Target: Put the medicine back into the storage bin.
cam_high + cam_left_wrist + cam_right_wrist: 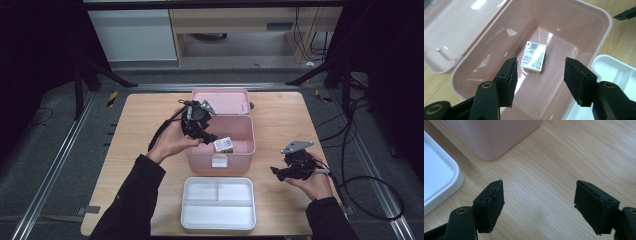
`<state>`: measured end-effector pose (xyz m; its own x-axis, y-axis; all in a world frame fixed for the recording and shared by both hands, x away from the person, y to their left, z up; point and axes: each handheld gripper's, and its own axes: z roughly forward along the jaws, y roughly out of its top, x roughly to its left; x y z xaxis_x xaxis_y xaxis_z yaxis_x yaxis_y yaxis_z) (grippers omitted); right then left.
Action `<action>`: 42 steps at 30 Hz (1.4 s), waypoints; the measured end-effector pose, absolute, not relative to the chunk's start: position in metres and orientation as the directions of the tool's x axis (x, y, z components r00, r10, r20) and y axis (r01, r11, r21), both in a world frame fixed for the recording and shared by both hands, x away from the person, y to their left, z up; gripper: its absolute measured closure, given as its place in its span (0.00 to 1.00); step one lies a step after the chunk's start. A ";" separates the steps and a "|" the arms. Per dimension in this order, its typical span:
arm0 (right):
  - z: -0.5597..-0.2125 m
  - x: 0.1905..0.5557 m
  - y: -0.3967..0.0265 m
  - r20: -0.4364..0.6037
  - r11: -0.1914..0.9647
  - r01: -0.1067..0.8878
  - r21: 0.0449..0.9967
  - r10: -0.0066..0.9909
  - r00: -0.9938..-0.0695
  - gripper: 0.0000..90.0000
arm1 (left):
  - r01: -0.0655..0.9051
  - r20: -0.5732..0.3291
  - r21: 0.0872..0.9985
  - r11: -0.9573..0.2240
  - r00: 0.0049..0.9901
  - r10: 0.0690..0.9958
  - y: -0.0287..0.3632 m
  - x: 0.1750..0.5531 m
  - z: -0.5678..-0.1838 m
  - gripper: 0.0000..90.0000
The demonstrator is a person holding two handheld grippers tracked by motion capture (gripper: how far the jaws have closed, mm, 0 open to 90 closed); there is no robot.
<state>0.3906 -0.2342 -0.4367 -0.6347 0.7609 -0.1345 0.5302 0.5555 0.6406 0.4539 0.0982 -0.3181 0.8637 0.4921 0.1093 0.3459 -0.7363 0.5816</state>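
A pink plastic box [250, 131] stands open at mid-table, its lid [220, 100] folded back behind it. A small white printed carton [223, 145] lies flat on the box floor [534, 57]. My left gripper [210, 139] hovers over the box's left half, open, with nothing between its pads; in the left gripper view its jaws [539, 77] frame the carton from above without touching it. Right of the box, my right gripper [276, 173] is held low over the bare wood, open and empty [539, 205].
A white divided tray [218, 202] sits near the front edge, just in front of the box, and its corner [436, 177] lies left of the right gripper. Bare wooden tabletop [140, 130] spreads on both sides. Cables trail off to the right.
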 end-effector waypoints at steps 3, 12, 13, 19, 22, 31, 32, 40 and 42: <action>-0.434 0.390 -0.232 -0.137 0.560 0.521 0.644 0.755 -0.642 0.27 | 0.323 0.124 0.610 -0.723 0.863 0.490 0.112 0.440 -0.310 0.50; -0.426 0.386 -0.224 -0.148 0.587 0.494 0.642 0.727 -0.671 0.29 | 0.295 0.146 0.652 -0.699 0.855 0.497 0.153 0.401 -0.309 0.50; -0.426 0.386 -0.223 -0.148 0.589 0.491 0.642 0.723 -0.674 0.29 | 0.293 0.151 0.652 -0.699 0.854 0.499 0.157 0.398 -0.311 0.50; -0.420 0.382 -0.217 -0.152 0.603 0.470 0.644 0.703 -0.694 0.31 | 0.318 0.147 0.643 -0.696 0.842 0.520 0.180 0.382 -0.327 0.49; -0.419 0.381 -0.214 -0.156 0.613 0.461 0.642 0.693 -0.704 0.31 | 0.340 0.134 0.639 -0.690 0.834 0.535 0.190 0.378 -0.337 0.50; -0.419 0.375 -0.203 -0.158 0.656 0.430 0.621 0.642 -0.751 0.32 | 0.391 0.091 0.591 -0.706 0.837 0.540 0.202 0.373 -0.373 0.52; -0.419 0.374 -0.201 -0.161 0.662 0.424 0.618 0.634 -0.756 0.32 | 0.388 0.083 0.590 -0.708 0.843 0.531 0.202 0.373 -0.376 0.52; -0.417 0.367 -0.189 -0.161 0.710 0.382 0.591 0.568 -0.807 0.36 | 0.355 0.067 0.549 -0.756 0.883 0.464 0.195 0.370 -0.391 0.50; -0.416 0.365 -0.186 -0.159 0.726 0.369 0.581 0.546 -0.823 0.37 | 0.343 0.067 0.542 -0.767 0.892 0.447 0.191 0.370 -0.395 0.51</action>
